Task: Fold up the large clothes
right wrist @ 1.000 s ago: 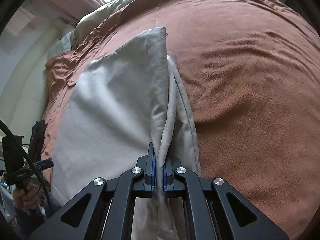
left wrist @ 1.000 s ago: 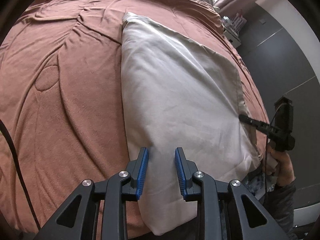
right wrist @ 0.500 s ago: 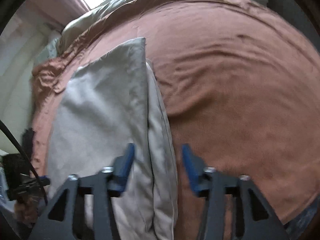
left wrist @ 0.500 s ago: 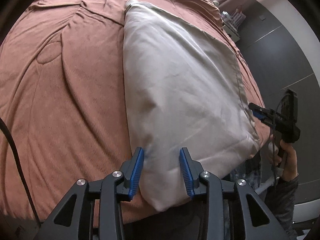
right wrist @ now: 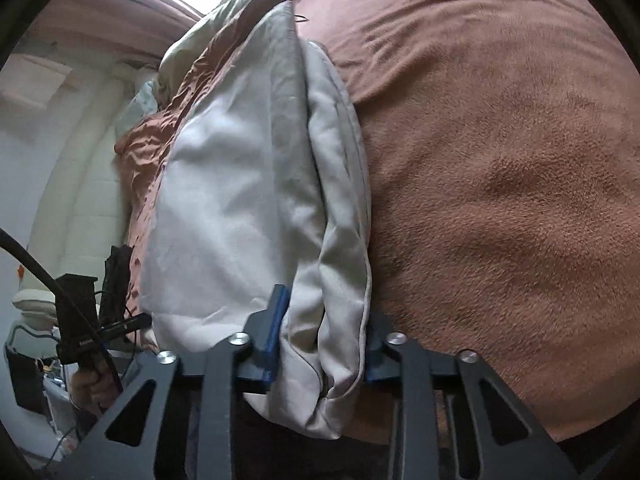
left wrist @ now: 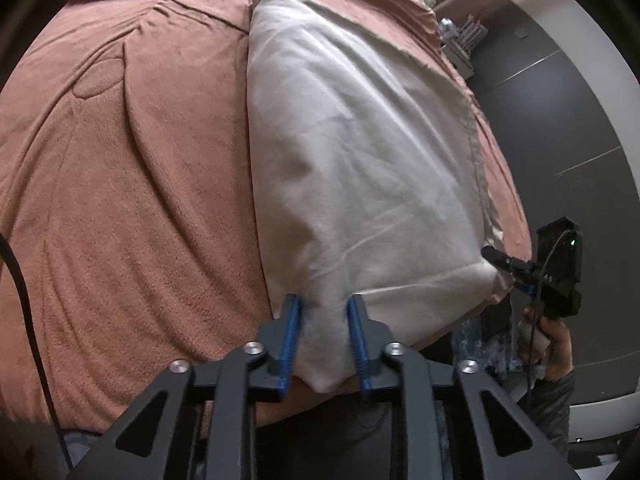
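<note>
A folded pale grey-white cloth [left wrist: 352, 152] lies on a bed with a rust-brown blanket [left wrist: 132, 184]. In the left wrist view my left gripper [left wrist: 322, 310] is open, its blue pads on either side of the cloth's near left corner. In the right wrist view my right gripper [right wrist: 324, 312] is open around the cloth's [right wrist: 240, 200] layered near right corner, which bunches between the jaws. The right gripper also shows in the left wrist view [left wrist: 520, 268] at the cloth's right corner.
The blanket [right wrist: 500, 200] covers the bed on both sides of the cloth. Rumpled bedding [right wrist: 200, 28] lies at the far end. A dark wall [left wrist: 568, 128] and a small shelf [left wrist: 460, 40] stand to the right of the bed.
My right gripper let go of the cloth edge, opened, and now straddles the near corner. My left gripper moved forward so the cloth's near corner sits between its open jaws.
</note>
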{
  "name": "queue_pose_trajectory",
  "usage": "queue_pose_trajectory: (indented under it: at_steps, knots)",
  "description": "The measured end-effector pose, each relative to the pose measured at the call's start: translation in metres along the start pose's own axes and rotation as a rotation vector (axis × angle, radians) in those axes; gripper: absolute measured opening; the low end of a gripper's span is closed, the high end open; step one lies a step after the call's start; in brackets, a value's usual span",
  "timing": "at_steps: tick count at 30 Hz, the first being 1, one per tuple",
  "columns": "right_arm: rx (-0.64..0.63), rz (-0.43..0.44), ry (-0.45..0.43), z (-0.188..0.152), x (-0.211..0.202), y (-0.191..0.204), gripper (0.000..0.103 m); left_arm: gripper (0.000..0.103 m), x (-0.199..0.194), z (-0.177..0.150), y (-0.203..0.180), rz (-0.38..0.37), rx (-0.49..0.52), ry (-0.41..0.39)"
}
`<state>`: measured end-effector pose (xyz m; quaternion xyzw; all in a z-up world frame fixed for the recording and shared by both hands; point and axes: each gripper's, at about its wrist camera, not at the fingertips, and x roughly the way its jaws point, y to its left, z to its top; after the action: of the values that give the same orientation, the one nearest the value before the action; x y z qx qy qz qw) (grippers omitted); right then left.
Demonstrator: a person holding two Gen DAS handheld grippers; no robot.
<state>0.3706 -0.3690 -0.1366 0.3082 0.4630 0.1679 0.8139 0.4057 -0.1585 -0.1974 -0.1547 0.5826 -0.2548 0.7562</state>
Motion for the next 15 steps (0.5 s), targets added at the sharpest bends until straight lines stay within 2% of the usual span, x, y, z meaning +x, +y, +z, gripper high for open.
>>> queue_pose_trajectory:
  at_steps: [4, 9, 13, 15]
  knots:
    - [-0.022, 0.020, -0.001, -0.012, -0.002, 0.016, 0.020, 0.016, -0.019, 0.002, 0.004, 0.000, 0.020, -0.023]
    - [-0.052, 0.075, 0.032, -0.025, 0.012, 0.022, 0.020, 0.015, -0.042, 0.001, 0.013, 0.017, 0.050, -0.027]
    - [-0.074, 0.106, 0.096, -0.040, 0.025, 0.027, 0.020, 0.015, -0.055, -0.010, 0.018, 0.036, 0.087, 0.003]
    - [-0.067, 0.076, 0.119, -0.025, 0.035, 0.023, 0.024, 0.019, -0.055, -0.009, 0.021, 0.032, 0.092, 0.034]
